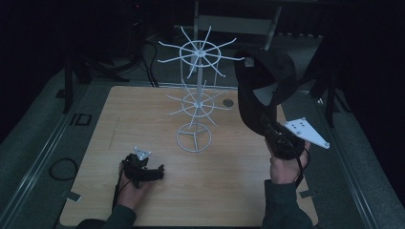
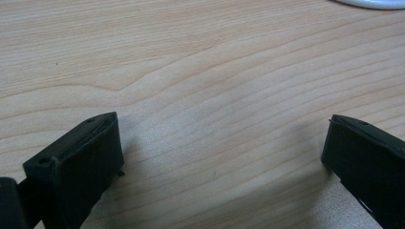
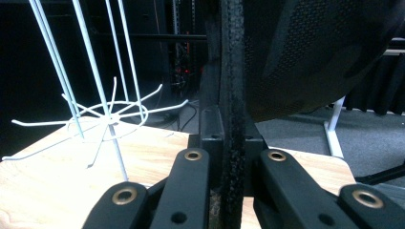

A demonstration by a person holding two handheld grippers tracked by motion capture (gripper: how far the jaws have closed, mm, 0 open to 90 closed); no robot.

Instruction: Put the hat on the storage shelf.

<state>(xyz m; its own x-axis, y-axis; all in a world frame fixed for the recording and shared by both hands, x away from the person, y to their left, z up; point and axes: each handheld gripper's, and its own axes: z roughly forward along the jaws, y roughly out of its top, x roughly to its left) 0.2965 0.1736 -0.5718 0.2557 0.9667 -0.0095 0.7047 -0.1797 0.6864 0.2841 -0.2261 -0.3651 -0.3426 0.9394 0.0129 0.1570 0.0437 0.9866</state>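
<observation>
Room: dark around my wooden counter (image 1: pixel 229 191), edges hard to read.
Left tool (image 1: pixel 143 168): low on the counter, jaws apart, nothing between.
Rack (image 1: pixel 196 98): white wire, upright mid-counter, hooks bare.
Right tool (image 1: pixel 285 142): raised, clamped on a black cap's (image 1: pixel 267 81) brim; cap partly cut off up close.

Both grippers are black. The left gripper (image 1: pixel 143 169), at seven o'clock on the high view, carries a small grey three-cornered plate (image 1: pixel 142 153) dotted with holes, and a black cable (image 1: pixel 116 188) trails along its hand (image 1: pixel 131 188). Its own view shows blocky matte jaws with a small hole near each tip. The right gripper (image 1: pixel 282 140), at four o'clock, bears a larger pale plate (image 1: pixel 305 132). Its linkage arms (image 3: pixel 186 191) have brass-ringed pivots (image 3: pixel 193 155). Both sleeves (image 1: pixel 284 205) are dark grey-green.
</observation>
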